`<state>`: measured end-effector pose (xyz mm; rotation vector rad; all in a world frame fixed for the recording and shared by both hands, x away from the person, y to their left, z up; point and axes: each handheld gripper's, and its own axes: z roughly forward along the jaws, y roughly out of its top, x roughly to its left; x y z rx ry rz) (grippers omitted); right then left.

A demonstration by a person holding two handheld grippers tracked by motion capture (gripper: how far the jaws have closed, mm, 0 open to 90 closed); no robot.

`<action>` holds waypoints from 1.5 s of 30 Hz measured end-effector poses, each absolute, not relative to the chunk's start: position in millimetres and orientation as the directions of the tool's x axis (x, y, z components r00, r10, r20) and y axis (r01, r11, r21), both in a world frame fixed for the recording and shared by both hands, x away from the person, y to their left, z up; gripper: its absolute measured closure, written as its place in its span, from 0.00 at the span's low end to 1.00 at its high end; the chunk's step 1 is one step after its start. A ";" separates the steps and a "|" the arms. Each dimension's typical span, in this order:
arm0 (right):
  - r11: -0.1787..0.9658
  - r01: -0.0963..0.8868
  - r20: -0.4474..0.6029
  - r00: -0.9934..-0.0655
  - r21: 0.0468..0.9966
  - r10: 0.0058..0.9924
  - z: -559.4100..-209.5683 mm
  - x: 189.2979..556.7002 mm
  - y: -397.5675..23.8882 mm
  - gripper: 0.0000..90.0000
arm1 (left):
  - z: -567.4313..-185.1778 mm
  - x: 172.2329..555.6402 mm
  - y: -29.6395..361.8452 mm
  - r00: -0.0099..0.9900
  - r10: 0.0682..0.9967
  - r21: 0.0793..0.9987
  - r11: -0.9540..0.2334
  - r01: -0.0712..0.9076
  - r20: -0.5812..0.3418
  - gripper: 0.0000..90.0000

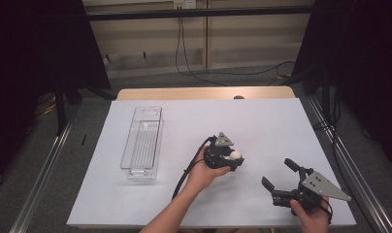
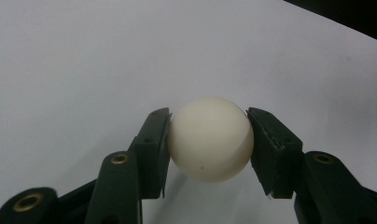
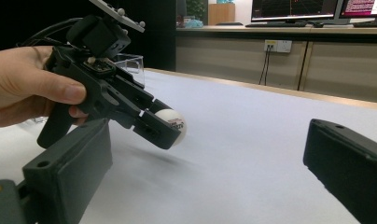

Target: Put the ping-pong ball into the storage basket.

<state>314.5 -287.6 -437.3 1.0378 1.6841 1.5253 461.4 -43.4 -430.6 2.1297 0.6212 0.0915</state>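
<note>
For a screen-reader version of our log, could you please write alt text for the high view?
The person's left gripper holds a white ball near the middle of a white table. The right gripper hovers open near the table's front right corner. A long clear plastic container lies apart at the left.
</note>
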 end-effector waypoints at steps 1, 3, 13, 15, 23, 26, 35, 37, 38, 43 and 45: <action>0.017 0.138 0.053 -0.488 0.990 0.871 -437.4 314.6 -287.6 0.01 | -430.5 461.5 -42.2 0.871 0.465 0.786 -0.475 0.397 -0.159 0.57; 0.017 0.137 0.052 -0.485 0.990 0.873 -437.4 314.5 -287.4 0.01 | -430.2 460.9 -40.6 0.867 0.471 0.784 -0.469 0.405 -0.166 0.57; 0.023 0.137 0.048 -0.492 0.990 0.869 -437.4 314.8 -287.1 0.01 | -430.3 461.9 -26.9 0.850 0.492 0.791 -0.438 0.428 -0.187 0.57; 0.024 0.137 0.046 -0.491 0.990 0.870 -437.4 314.9 -286.8 0.01 | -428.2 461.6 -24.2 0.848 0.497 0.786 -0.444 0.429 -0.183 0.57; 0.021 0.136 0.049 -0.491 0.991 0.870 -437.4 315.0 -286.1 0.01 | -427.2 462.6 -15.8 0.836 0.512 0.790 -0.420 0.446 -0.199 0.57; 0.020 0.133 0.048 -0.492 0.991 0.869 -437.2 315.0 -286.1 0.01 | -427.1 463.4 -11.7 0.836 0.512 0.791 -0.420 0.445 -0.198 0.57; 0.022 0.140 0.051 -0.497 0.990 0.866 -437.5 315.2 -286.0 0.01 | -426.0 463.3 -0.8 0.824 0.534 0.788 -0.418 0.452 -0.190 0.57; 0.024 0.139 0.049 -0.498 0.990 0.866 -437.5 315.3 -286.1 0.01 | -425.8 463.3 2.1 0.821 0.539 0.785 -0.419 0.457 -0.190 0.57; 0.022 0.139 0.051 -0.497 0.990 0.866 -437.4 315.3 -286.1 0.01 | -425.4 463.0 3.3 0.819 0.542 0.784 -0.419 0.458 -0.189 0.57; 0.021 0.138 0.051 -0.497 0.990 0.866 -437.8 315.7 -285.2 0.01 | -422.9 463.3 10.3 0.813 0.549 0.785 -0.411 0.464 -0.193 0.57; 0.026 0.140 0.048 -0.497 0.990 0.866 -437.9 315.6 -285.3 0.01 | -422.1 462.6 12.1 0.812 0.549 0.787 -0.404 0.466 -0.199 0.57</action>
